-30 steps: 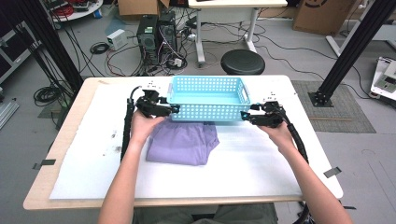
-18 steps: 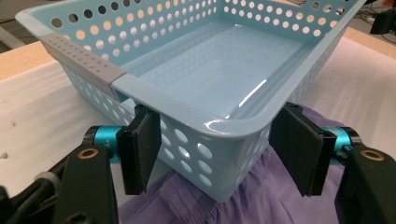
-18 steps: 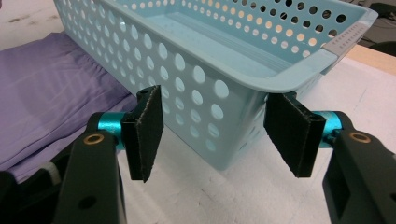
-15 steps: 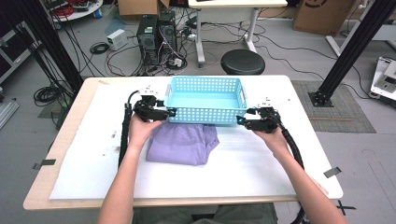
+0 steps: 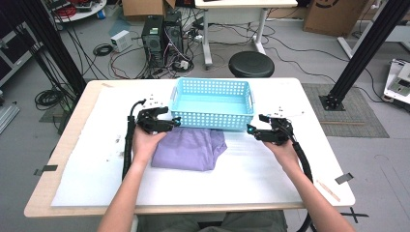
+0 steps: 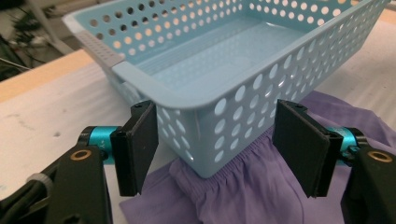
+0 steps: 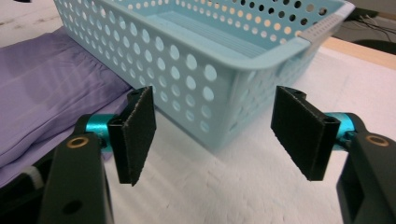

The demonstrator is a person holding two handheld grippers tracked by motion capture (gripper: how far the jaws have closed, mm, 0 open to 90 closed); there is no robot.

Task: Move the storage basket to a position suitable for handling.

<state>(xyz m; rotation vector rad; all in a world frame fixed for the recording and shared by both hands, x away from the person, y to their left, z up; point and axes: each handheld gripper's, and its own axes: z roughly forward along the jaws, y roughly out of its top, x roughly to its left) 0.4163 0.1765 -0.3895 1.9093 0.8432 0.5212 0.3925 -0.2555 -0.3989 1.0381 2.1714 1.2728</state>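
A light blue perforated basket (image 5: 212, 104) stands empty at the table's middle back. Its front left corner rests on a folded purple cloth (image 5: 188, 147) that lies just in front of it. My left gripper (image 5: 171, 123) is open at the basket's front left corner (image 6: 187, 98), which sits between the pads (image 6: 137, 147) without touching them, above the cloth (image 6: 243, 196). My right gripper (image 5: 251, 129) is open at the front right corner. There the basket (image 7: 201, 70) stands slightly ahead of the pads (image 7: 299, 135), with the cloth (image 7: 51, 88) to the left.
A white sheet (image 5: 96, 159) covers most of the wooden table (image 5: 53, 159). Beyond the far edge are a black stool (image 5: 250, 63), computer towers (image 5: 159, 34) and cables on the floor. Black frame posts (image 5: 367, 48) rise at both sides.
Both grippers have drawn back a little toward the person from the basket's front corners. The basket sits slightly nearer and lower than before.
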